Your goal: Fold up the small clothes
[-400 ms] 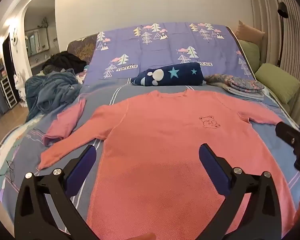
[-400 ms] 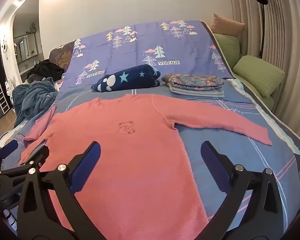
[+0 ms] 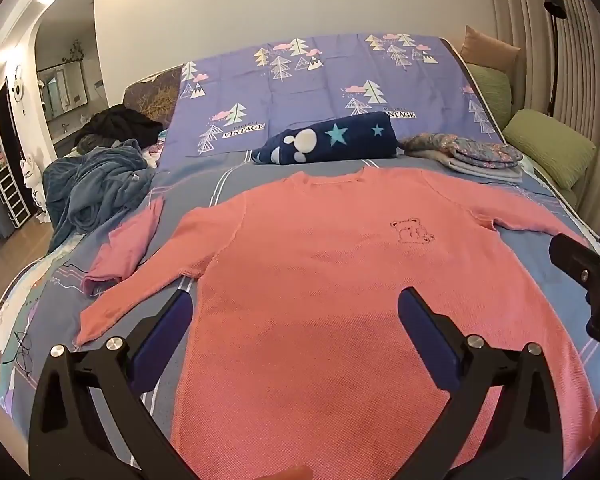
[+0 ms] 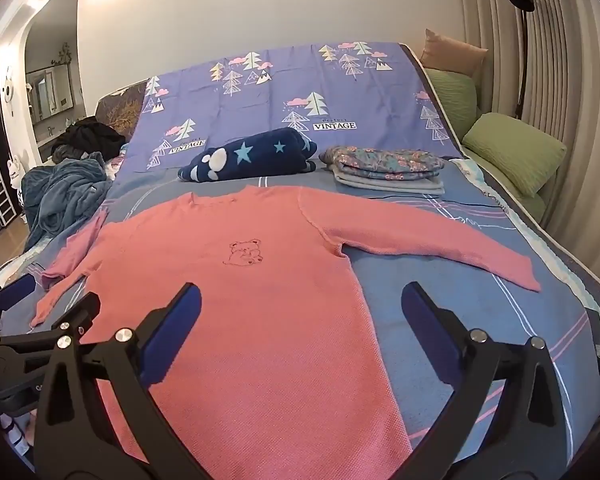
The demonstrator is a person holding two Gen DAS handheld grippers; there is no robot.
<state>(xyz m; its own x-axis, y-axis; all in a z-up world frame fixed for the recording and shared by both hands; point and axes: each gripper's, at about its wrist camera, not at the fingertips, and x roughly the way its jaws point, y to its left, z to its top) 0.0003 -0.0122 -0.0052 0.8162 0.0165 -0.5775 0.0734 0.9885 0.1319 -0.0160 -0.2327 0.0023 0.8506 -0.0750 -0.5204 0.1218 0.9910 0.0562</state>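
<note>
A pink long-sleeved sweater point(image 3: 320, 280) with a small bear outline on the chest lies flat, face up, on the bed, sleeves spread; it also shows in the right wrist view point(image 4: 240, 300). My left gripper point(image 3: 296, 312) is open and empty, held above the sweater's lower left part. My right gripper point(image 4: 300, 308) is open and empty, above the sweater's lower right edge. The right gripper's tip shows in the left wrist view point(image 3: 588, 272); the left gripper shows in the right wrist view point(image 4: 40, 312).
A small pink garment point(image 3: 128, 240) lies by the left sleeve. A navy star blanket point(image 3: 328, 140) and a folded floral stack point(image 3: 468, 152) lie beyond the collar. A blue blanket heap point(image 3: 92, 184) is at left. Green cushions point(image 3: 548, 148) line the right edge.
Both grippers have shifted slightly; the sweater lies as before.
</note>
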